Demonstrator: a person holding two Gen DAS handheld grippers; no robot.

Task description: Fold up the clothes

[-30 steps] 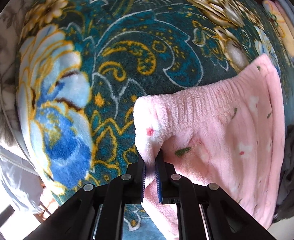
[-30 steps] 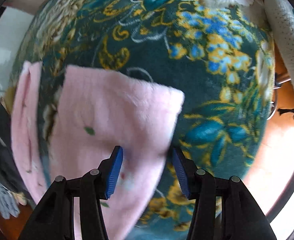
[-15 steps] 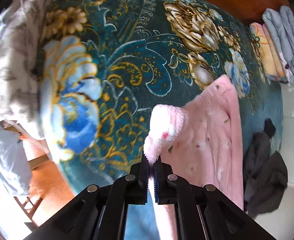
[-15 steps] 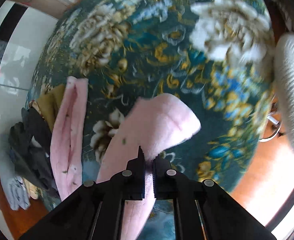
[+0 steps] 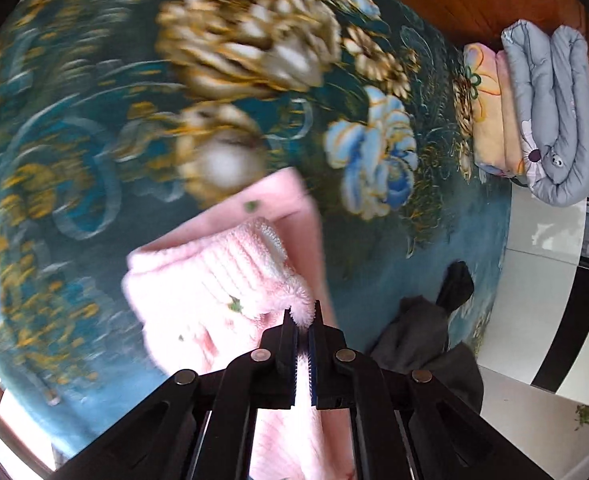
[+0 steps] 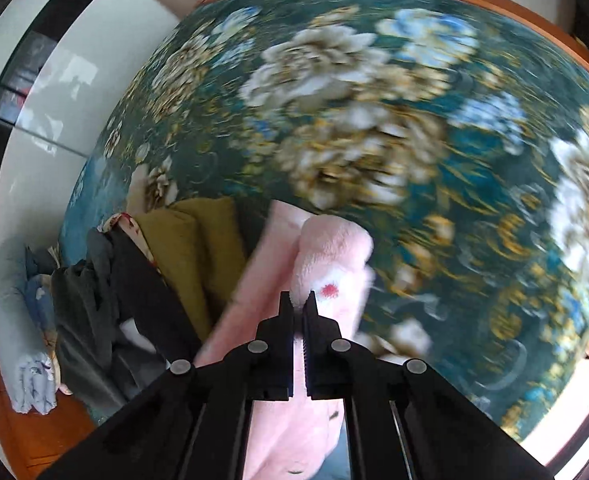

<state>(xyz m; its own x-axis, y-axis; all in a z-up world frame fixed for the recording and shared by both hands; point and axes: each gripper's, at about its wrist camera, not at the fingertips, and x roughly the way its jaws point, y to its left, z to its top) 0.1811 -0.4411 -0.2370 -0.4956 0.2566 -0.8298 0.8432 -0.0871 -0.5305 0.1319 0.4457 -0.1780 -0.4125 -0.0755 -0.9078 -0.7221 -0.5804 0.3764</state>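
A fluffy pink garment (image 5: 214, 284) with small printed spots lies partly on the teal floral blanket (image 5: 94, 128) of a bed. My left gripper (image 5: 303, 322) is shut on a ribbed edge of the garment and holds it lifted. My right gripper (image 6: 299, 305) is shut on another edge of the same pink garment (image 6: 330, 264), also lifted above the blanket (image 6: 434, 200). The rest of the garment hangs down below both grippers, partly hidden by them.
Dark grey clothes (image 5: 426, 332) lie at the bed's edge; in the right wrist view they (image 6: 106, 304) sit beside an olive garment (image 6: 202, 240). Folded quilts (image 5: 546, 108) are stacked at the far corner. White tiled floor (image 5: 542, 280) lies beyond the bed.
Both grippers have lifted the pink garment higher and swung it across the bed toward the dark clothes. The right gripper, open a second ago, shut on the garment.
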